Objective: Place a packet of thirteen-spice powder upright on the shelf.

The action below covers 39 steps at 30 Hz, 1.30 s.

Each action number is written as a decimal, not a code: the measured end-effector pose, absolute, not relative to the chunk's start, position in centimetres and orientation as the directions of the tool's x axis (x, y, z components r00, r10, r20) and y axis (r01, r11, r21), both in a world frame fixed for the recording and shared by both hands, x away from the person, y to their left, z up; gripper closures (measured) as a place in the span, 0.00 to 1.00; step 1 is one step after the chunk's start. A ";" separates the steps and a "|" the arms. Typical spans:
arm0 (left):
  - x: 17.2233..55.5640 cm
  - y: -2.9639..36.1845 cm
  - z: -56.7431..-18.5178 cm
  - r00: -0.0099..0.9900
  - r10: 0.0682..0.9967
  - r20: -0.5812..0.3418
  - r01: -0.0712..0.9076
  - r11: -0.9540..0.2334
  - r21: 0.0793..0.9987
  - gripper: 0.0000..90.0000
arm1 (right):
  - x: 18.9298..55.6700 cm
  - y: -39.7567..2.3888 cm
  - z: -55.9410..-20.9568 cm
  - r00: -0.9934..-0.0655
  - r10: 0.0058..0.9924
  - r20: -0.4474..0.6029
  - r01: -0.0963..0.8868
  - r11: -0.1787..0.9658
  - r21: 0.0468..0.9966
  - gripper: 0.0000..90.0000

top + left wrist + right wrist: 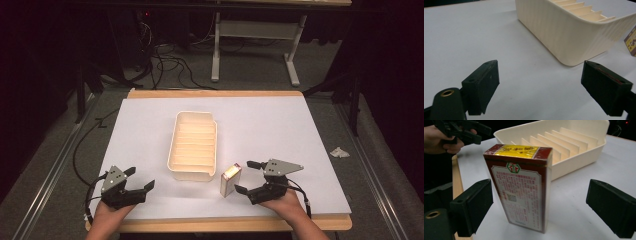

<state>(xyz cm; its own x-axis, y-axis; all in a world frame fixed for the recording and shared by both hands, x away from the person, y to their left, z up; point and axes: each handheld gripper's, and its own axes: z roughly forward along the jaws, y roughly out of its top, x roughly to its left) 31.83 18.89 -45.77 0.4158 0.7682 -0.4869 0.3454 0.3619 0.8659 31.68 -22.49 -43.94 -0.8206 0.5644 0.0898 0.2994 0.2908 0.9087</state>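
my right gripper (536,205) is wide open, holding nothing. box (520,185) stands upright between its jaws, long axis vertical, pads apparently clear. tray (574,157) just beyond. left gripper (131,184) open, farther off.

Lighting: overhead, concentrated on the white table (280,125); surroundings from 9 through 12 to 3 o'clock fall into near-black. Glare: box (230,179) top blown out. Shadows: soft, short. Focus: high view grainy; gripper views sharp centrally, nearest jaws slightly soft.
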 end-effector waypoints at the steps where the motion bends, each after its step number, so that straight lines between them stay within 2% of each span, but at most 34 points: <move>1: 31.8 18.9 -45.8 0.416 0.768 -0.487 0.345 0.362 0.866 0.17 | 31.6 -22.3 -44.0 -0.822 0.562 0.092 0.304 0.295 0.906 0.08; 11: 31.9 18.9 -45.8 0.418 0.769 -0.484 0.350 0.356 0.866 0.17 | 32.0 -20.2 -44.5 -0.838 0.538 0.089 0.308 0.331 0.892 0.09; 31: 31.9 18.8 -46.0 0.417 0.769 -0.485 0.357 0.352 0.865 0.17 | 32.1 -19.1 -44.9 -0.840 0.539 0.068 0.295 0.346 0.891 0.19; 39: 31.9 18.8 -46.0 0.416 0.769 -0.485 0.357 0.353 0.865 0.17 | 32.0 -19.0 -44.9 -0.837 0.544 0.050 0.278 0.345 0.896 0.31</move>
